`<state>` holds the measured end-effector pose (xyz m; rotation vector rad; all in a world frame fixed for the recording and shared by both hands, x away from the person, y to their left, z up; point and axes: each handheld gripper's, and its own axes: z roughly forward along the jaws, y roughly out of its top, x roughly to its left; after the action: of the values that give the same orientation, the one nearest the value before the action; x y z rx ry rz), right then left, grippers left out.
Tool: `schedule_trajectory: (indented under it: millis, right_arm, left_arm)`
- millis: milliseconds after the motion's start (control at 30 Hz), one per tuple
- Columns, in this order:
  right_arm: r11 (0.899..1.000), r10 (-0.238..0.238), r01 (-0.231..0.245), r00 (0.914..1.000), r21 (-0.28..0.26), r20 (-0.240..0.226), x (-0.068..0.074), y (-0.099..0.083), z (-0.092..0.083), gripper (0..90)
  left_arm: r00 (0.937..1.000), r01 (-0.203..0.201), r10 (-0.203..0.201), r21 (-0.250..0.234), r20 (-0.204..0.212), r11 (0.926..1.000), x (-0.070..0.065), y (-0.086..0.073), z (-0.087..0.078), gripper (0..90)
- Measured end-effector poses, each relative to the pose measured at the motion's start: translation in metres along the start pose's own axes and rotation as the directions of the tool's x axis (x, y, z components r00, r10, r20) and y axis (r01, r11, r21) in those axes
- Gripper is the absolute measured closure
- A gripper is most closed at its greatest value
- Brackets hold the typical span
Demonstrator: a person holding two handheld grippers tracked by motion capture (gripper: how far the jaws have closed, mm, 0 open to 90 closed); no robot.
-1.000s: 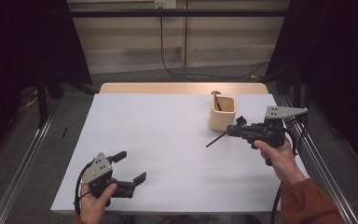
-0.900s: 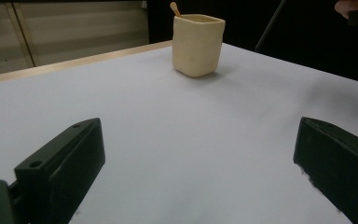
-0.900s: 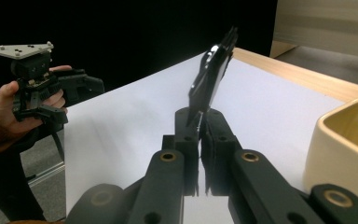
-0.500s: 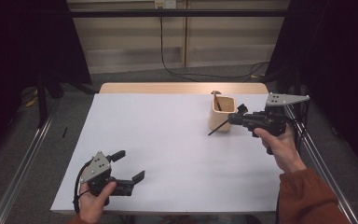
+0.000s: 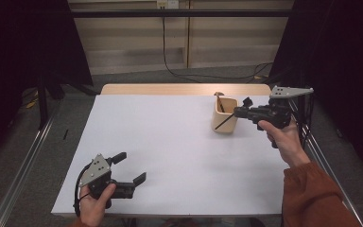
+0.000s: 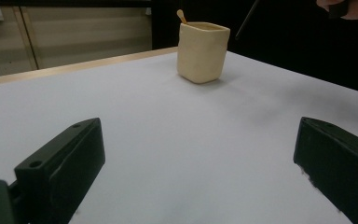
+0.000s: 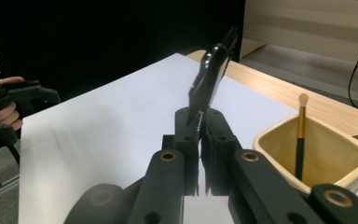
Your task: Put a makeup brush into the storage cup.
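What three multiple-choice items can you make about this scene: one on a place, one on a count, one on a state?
1. Where does the cup stand?
A. at the table's far right
B. at the near left
C. on the floor

2. How many brushes stand inside the cup?
A. none
B. one
C. three

3. How is the left gripper?
A. shut on a brush
B. shut on the cup
C. open

Answers:
1 A, the high view shows it by the right gripper.
2 B, one brush in the cup.
3 C, its jaws stand apart over the bare table.
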<state>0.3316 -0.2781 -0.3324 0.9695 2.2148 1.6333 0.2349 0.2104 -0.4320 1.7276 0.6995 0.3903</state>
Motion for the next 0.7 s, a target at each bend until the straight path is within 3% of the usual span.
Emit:
schedule_trajectory:
  millis: [700]
  right_arm:
    - [1.0,-0.013,0.012,0.9977,0.019,0.066,-0.016,0.031,0.001,85.0]
  left_arm:
    - [0.9999,-0.012,0.012,0.008,-0.008,0.9999,0.001,0.0,0.0,2.3]
